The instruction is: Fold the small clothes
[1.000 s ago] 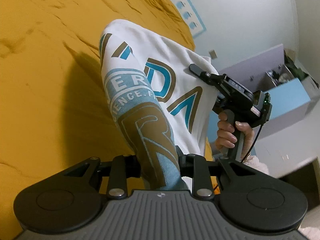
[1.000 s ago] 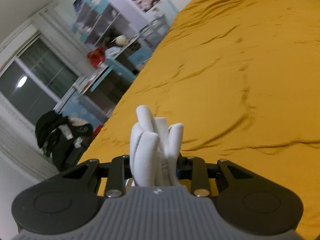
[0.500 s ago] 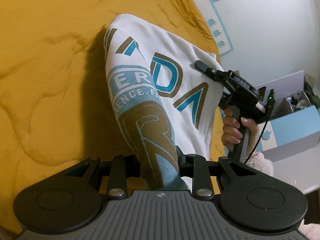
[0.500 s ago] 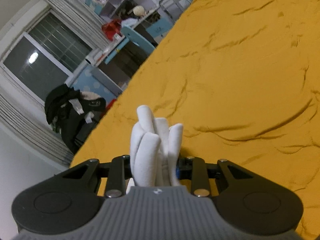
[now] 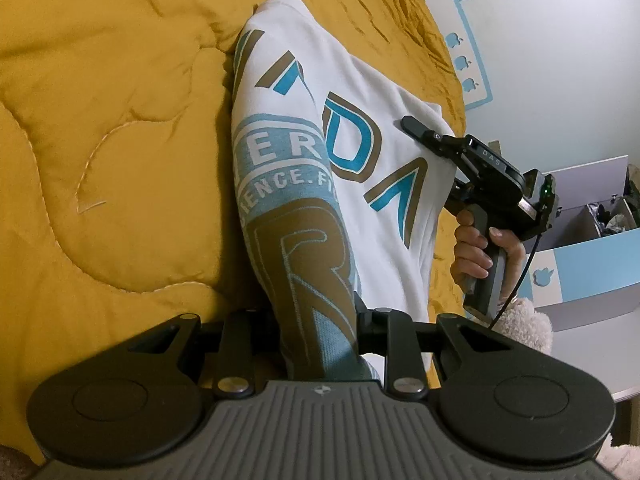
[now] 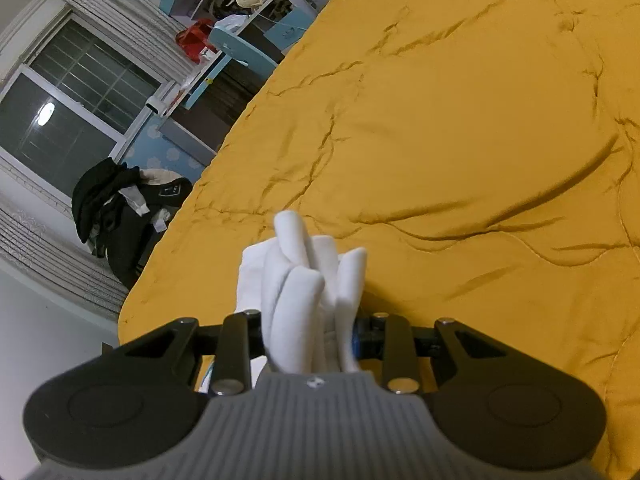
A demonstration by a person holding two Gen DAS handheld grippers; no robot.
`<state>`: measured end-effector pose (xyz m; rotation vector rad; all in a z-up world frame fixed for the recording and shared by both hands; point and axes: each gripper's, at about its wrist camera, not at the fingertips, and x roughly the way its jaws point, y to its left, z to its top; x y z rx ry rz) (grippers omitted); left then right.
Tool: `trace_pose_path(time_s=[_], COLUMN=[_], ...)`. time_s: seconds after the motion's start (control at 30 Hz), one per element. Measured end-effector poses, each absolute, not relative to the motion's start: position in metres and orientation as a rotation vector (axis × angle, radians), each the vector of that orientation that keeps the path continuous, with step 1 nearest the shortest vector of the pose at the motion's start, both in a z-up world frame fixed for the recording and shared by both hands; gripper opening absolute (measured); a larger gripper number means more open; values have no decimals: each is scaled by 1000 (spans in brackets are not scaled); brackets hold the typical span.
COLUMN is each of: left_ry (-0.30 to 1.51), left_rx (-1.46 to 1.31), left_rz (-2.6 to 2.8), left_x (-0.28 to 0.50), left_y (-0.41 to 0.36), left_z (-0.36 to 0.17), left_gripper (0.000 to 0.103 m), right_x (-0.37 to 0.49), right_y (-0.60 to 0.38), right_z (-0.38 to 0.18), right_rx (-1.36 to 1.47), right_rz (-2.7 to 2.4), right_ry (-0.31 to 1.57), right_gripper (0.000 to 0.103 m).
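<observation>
Over the quilt [image 5: 100, 120], both tools still grip the lowering shirt [image 5: 360, 140].

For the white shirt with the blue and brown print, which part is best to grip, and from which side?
Grip its outer edges, one claw per side, as now: the left claw pinches the printed edge of the shirt, the right claw a bunched white edge. The cloth hangs stretched between them above the yellow quilt.

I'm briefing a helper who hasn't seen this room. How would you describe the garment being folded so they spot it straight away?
Find the mustard-yellow quilt. Held up over it, pinched by the left gripper and the right gripper, is the white shirt. Its big teal-and-brown lettering sets it apart from the plain quilt.
</observation>
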<state>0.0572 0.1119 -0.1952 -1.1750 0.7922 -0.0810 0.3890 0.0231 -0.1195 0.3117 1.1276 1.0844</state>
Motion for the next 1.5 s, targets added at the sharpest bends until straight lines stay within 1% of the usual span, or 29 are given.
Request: trace_pose_path(time_s=[0.1,0.27,0.47,0.53,0.63,0.67,0.7,0.73,0.83,0.97,1.13,1.23,1.27,1.3,1.33,1.37,1.4,1.43,1.5], left_ry=[796,794,796,796,796,798,799,797,781,761,775,797,800,799,794,790,788,777,766], left_rx=[-1178,-1182,-1167,-1170,-1172,-1168,-1166,-1167,-1163,-1162,-1150,-1124,-1124,-1132,-1144,-1160,-1161,-1138,-1074], left_rz=[-83,-75,-69,-72,-75,-77,-79,-80,-82,-86,-82,-73,-68,-64,-59,-56,-51,-56,-71], left_x=[48,39,36,36,35,35,35,35,33,32,26,19,17,16,15,15,16,16,17], left_y=[119,119,115,116,116,116,117,117,117,117,113,110,108,108,108,108,108,107,104], left_z=[-198,-188,-187,-188,-188,-187,-188,-189,-192,-195,-191,-186,-186,-188,-189,-189,-185,-179,-166], left_gripper=[31,31,32,32,32,32,32,32,32,32,33,38,38,38,30,29,26,24,24], right_x=[392,398,412,414,413,410,403,395,358,297,263,255,252,251,250,250,249,247,242], right_y=[23,25,26,21,10,4,-6,-17,-59,-107,-132,-132,-131,-128,-125,-124,-125,-128,-137], right_z=[-124,-137,-183,-196,-189,-182,-170,-159,-133,-125,-153,-164,-164,-164,-164,-163,-159,-150,-132], right_rx=[313,294,301,363,415,403,385,375,392,402,366,412,419,413,392,382,389,402,388], right_rz=[1083,1059,975,962,938,927,934,951,1023,1091,1016,1035,1051,1052,1035,1023,1020,1027,1034], right_ry=[1131,1143,1204,1217,1225,1217,1198,1176,1151,1167,1265,1285,1281,1284,1287,1289,1285,1259,1203], right_gripper=[25,25,26,27,37,44,54,57,61,73,75,73,66,54,43,26,21,19,17])
